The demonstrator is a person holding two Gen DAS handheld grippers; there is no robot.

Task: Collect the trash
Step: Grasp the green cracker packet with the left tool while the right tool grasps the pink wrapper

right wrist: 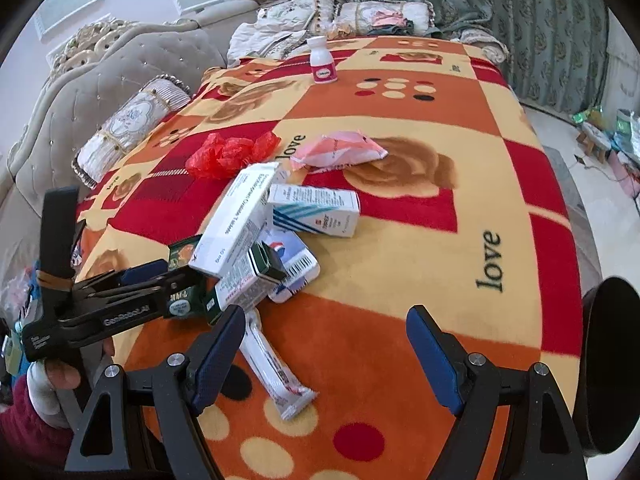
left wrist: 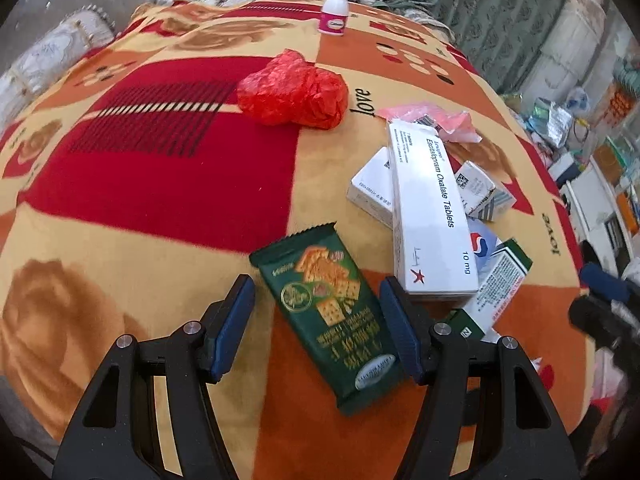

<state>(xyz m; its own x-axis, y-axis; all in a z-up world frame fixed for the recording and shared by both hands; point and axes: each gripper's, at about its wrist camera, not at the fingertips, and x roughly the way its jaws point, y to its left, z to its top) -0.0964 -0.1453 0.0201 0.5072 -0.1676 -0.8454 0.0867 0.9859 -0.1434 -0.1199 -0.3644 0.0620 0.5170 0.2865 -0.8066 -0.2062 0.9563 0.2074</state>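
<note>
The bed's plush blanket (right wrist: 420,264), patterned in red, orange and cream, carries the trash: a loose pile of stiff cardboard medicine boxes (left wrist: 430,216) near its middle, a crinkled red plastic bag (left wrist: 292,94) beyond, and a glossy green cracker wrapper (left wrist: 328,312) nearest.

The step looks like the approach to a first pick. The left tongs (left wrist: 318,312) stand apart, straddling that flat wrapper; next they must drop and pinch without snagging pile. The right tongs (right wrist: 326,344) gape, empty, beside a slim white wrapper (right wrist: 276,376).
</note>
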